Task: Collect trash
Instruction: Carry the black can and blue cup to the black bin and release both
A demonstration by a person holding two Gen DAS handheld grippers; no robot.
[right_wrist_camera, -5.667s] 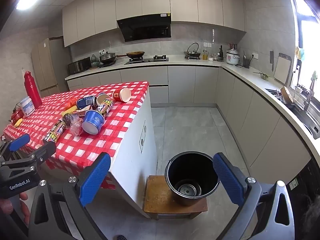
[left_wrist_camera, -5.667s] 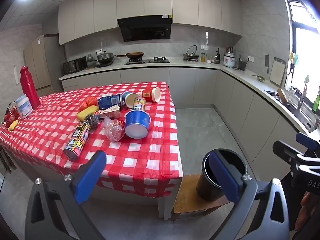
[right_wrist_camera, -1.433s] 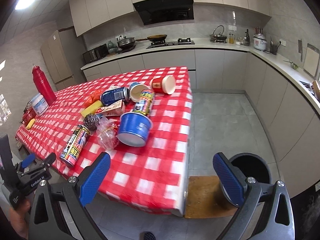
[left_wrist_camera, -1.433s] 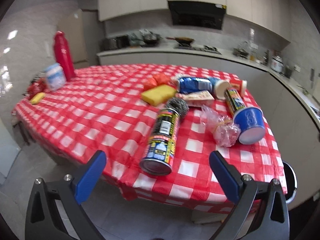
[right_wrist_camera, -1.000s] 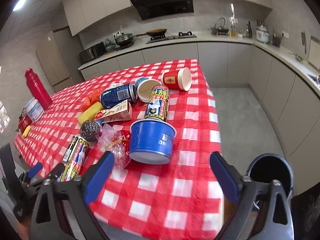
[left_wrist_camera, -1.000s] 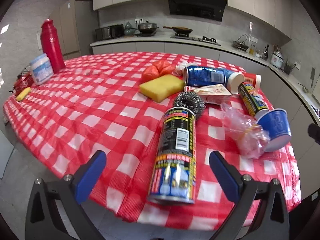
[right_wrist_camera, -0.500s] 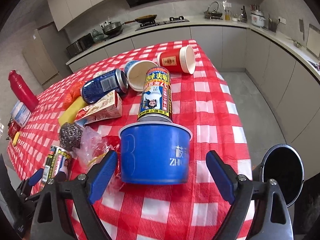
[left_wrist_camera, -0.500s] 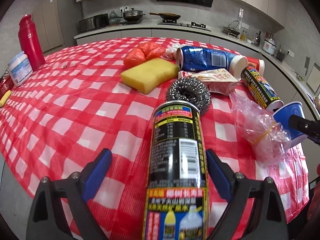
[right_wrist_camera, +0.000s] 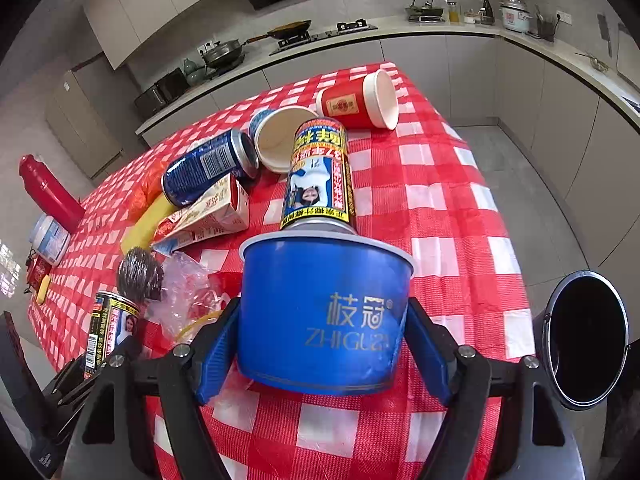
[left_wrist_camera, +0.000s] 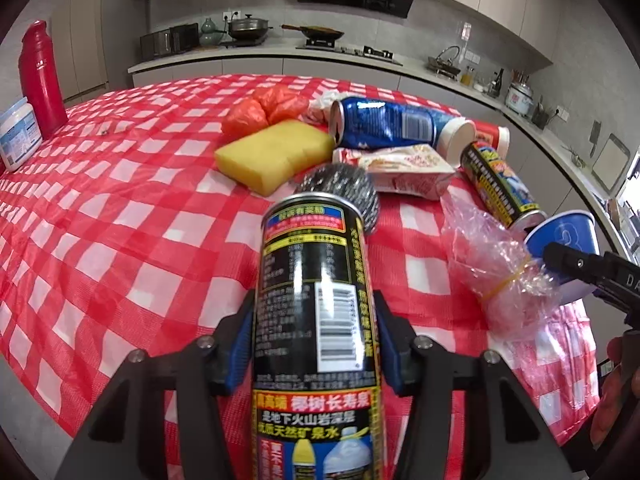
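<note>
Blue pads of the left claw (left_wrist_camera: 314,354) were closing against the black can (left_wrist_camera: 316,320) lying on the checked surface (left_wrist_camera: 120,216); the right claw (right_wrist_camera: 322,354) was closing around the blue paper bowl (right_wrist_camera: 324,312) near the surface's edge.

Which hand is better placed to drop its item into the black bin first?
Right. Its gripper is closing around the blue cup, and the black bin stands just beside it off the table edge. The left gripper, closing on the black can, is farther away.
</note>
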